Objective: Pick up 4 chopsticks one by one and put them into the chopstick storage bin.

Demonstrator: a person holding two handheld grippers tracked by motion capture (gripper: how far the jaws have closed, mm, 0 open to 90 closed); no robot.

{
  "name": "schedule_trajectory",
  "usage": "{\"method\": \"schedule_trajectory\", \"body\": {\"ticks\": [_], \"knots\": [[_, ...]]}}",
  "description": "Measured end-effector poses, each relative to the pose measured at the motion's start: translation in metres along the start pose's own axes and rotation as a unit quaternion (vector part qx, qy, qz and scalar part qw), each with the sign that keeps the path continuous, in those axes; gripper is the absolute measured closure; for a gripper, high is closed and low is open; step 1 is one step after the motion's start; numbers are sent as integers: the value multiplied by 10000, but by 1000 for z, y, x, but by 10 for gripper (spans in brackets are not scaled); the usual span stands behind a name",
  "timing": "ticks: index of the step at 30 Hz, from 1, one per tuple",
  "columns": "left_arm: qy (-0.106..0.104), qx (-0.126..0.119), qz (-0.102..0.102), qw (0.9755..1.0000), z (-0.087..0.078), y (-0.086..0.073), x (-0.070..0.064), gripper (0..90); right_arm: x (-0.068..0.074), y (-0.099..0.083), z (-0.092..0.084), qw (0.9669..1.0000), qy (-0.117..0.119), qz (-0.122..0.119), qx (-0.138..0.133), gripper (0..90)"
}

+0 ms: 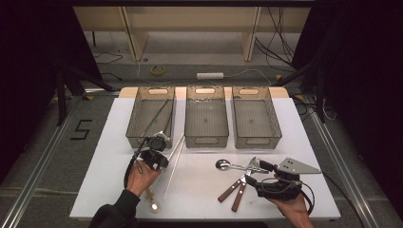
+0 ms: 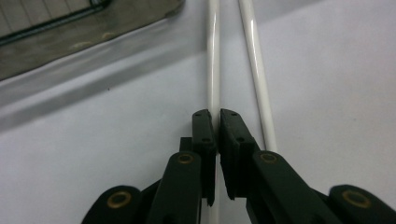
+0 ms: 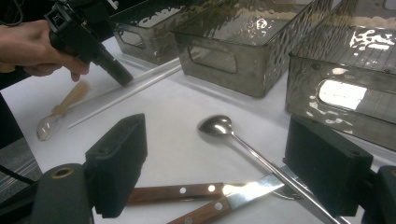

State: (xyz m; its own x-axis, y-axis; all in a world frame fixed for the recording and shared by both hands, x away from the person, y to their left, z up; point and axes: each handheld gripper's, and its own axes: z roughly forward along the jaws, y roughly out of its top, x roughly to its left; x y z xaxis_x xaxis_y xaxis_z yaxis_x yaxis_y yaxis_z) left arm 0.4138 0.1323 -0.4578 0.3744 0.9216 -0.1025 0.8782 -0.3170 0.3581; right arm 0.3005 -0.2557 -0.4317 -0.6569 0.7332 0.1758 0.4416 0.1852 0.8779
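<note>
White table (image 1: 294,142): left claw (image 2: 216,116) pinches a white rod (image 2: 213,56); right claw (image 3: 233,172) spread

A grey floor (image 1: 57,142) was seen around the white counter (image 1: 294,190), with the number 5 (image 1: 81,129) marked on it in black at the left. Metal rails (image 1: 38,166) were laid along both sides. Behind the counter a pale wooden shelf unit (image 1: 190,28) was stood, its uprights reaching the floor. A white power strip (image 1: 210,75), a roll of yellow tape (image 1: 158,70) and loose cables (image 1: 275,42) were left on the floor beneath it. Both sides were hung with black curtains (image 1: 361,71), and the scene was dimly lit.
</note>
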Motion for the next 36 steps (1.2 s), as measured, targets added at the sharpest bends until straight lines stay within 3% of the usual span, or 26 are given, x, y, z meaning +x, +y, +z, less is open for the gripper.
{"method": "schedule_trajectory", "body": {"ticks": [16,36], "knots": [[-144,-347,77,9993,-15,5,4,850,0,0,0,10000,7,-12,7,221],[-465,-764,127,9959,-49,2,14,851,-1,0,2,10000,19,11,28,221]]}}
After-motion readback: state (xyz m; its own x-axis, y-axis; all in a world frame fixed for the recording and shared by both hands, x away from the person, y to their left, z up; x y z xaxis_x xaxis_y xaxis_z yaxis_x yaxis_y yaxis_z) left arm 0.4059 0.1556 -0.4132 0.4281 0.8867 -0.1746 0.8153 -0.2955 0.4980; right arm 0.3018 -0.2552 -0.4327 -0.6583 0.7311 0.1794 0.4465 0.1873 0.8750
